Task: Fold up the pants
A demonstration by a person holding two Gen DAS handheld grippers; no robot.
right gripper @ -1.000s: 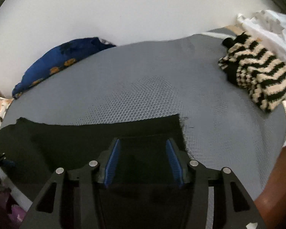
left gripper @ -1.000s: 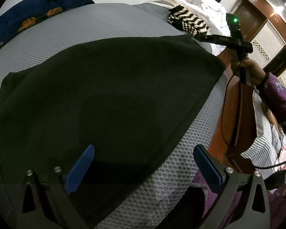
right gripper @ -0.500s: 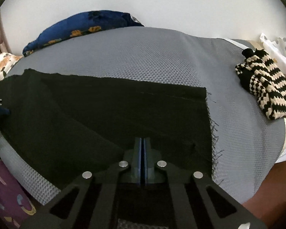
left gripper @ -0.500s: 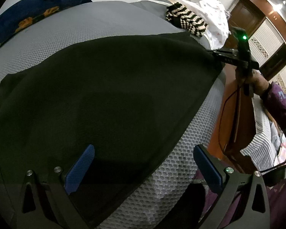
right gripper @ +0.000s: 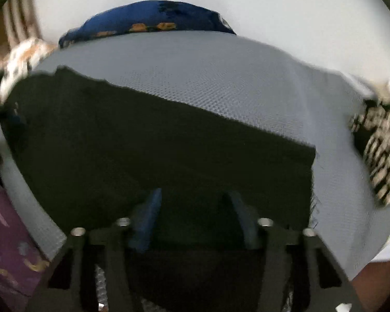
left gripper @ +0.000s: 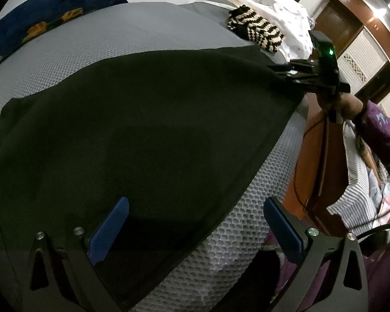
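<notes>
Flat black fabric pants unfolded ahead; left gripper wide, empty; right gripper just reopening, fabric between, unpinched.

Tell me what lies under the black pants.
The black pants lie spread on the grey mesh mattress, which shows around their edges. Whatever lies under their middle is covered and cannot be seen.
</notes>
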